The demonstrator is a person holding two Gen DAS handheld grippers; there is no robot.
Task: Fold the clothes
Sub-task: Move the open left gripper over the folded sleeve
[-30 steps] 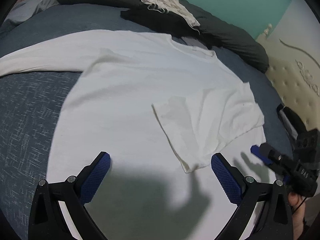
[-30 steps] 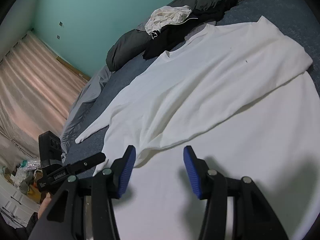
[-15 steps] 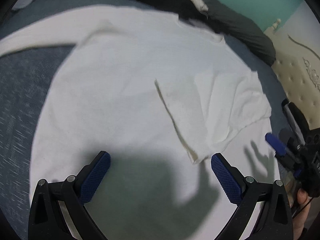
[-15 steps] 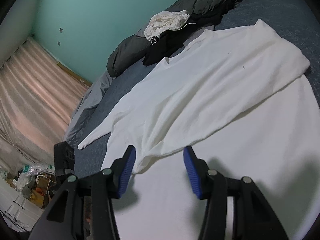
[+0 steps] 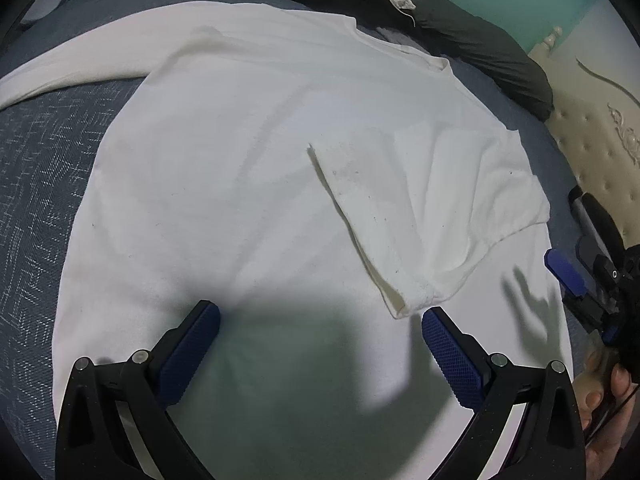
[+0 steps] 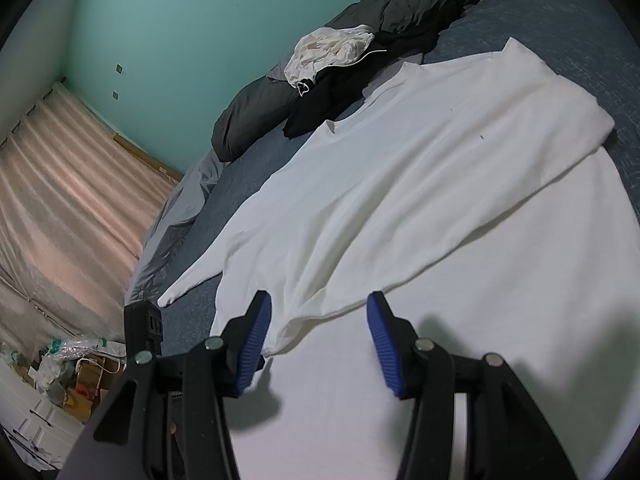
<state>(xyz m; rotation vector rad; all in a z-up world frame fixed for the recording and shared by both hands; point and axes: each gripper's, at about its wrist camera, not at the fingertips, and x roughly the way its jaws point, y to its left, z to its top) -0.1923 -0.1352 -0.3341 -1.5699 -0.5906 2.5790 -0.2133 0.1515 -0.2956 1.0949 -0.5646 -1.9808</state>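
Two grippers hang over a white long-sleeved shirt (image 5: pixel 224 184) spread flat on a bed (image 5: pixel 36 168) with a blue-grey cover. Nearest in the left wrist view, the left gripper (image 5: pixel 320 336) has its blue-padded fingers (image 5: pixel 188 356) spread wide with nothing between them, above the lower body of the shirt, where its shadow falls. Just beyond its right finger lies the cuff of the folded sleeve (image 5: pixel 424 216), which is turned inward across the shirt's front on the side nearer the headboard (image 5: pixel 592 144). At the right edge of that view the right gripper (image 5: pixel 580 276) shows in part, with a bit of the hand (image 5: pixel 604 396) holding it.

In the right wrist view the right gripper (image 6: pixel 318 336) also stands open, moderately wide, gripping nothing; the edge of the folded sleeve runs on the shirt (image 6: pixel 400 184) just ahead of its pads. Farther off, the other sleeve (image 6: pixel 192 280) lies stretched out straight toward the bed's far side, its cuff resting on the cover. Past the shirt's collar, along the bed's far edge by the green wall (image 6: pixel 192 20), lies a rolled dark duvet (image 6: pixel 256 120), with a black garment (image 6: pixel 332 96) heaped against it and a crumpled cream cloth (image 6: pixel 328 52) on top. Beyond the bed hangs a pale curtain (image 6: pixel 60 184), and clutter (image 6: pixel 72 368) sits on the floor below it.
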